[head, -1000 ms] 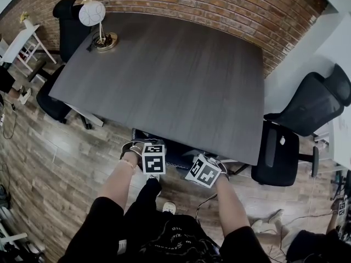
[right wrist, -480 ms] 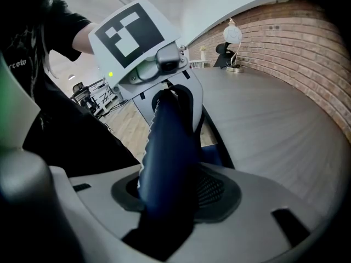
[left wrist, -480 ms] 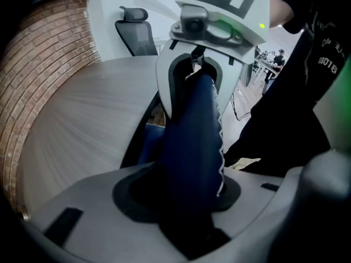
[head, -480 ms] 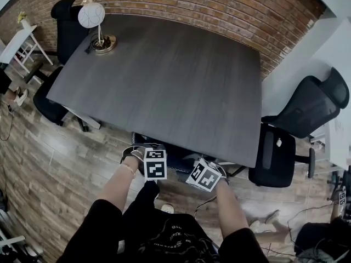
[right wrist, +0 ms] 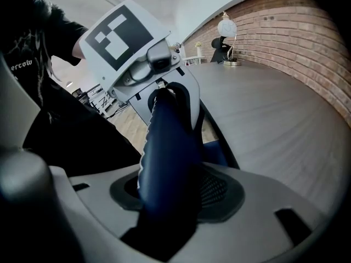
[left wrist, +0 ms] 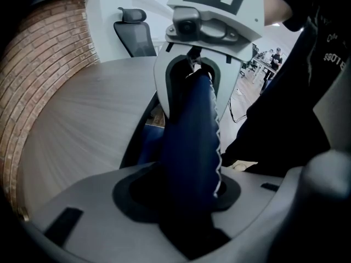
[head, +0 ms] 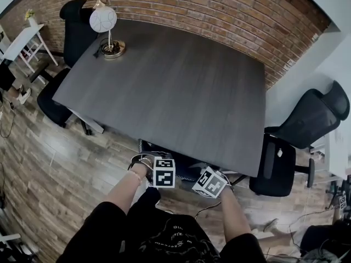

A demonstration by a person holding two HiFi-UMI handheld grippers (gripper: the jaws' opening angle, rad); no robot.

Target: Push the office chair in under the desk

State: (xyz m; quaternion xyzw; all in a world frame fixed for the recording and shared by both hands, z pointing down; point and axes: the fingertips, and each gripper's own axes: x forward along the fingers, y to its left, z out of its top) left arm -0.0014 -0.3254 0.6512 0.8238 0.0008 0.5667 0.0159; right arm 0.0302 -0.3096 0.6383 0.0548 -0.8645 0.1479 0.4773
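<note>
while the office chair sits almost wholly under the near edge of the bench, only the dark blue top of its backrest shows past the rim, just in front of the person. the left gripper is clenched on that padded edge, and the stitched seam runs up between its jaws in the left gripper view. the right gripper is just beside it on the same edge, but its jaws are opening. the backrest lies between them with a sliver of bare pad showing on one side, so the hold there looks slack rather than firm.

the push itself looks as good as finished, and the step in hand seems to be letting go. the seat cannot be seen beneath the bench top, so how deep it sits is hard to tell.

the next move calls for the left gripper to release as well, and for both to draw straight back off the backrest. a chair of this kind probably rolls easily, so pulling away while one gripper is clamped on it would likely drag it out again. the lamp at the far corner and the black chair to the right are well apart from all this.
</note>
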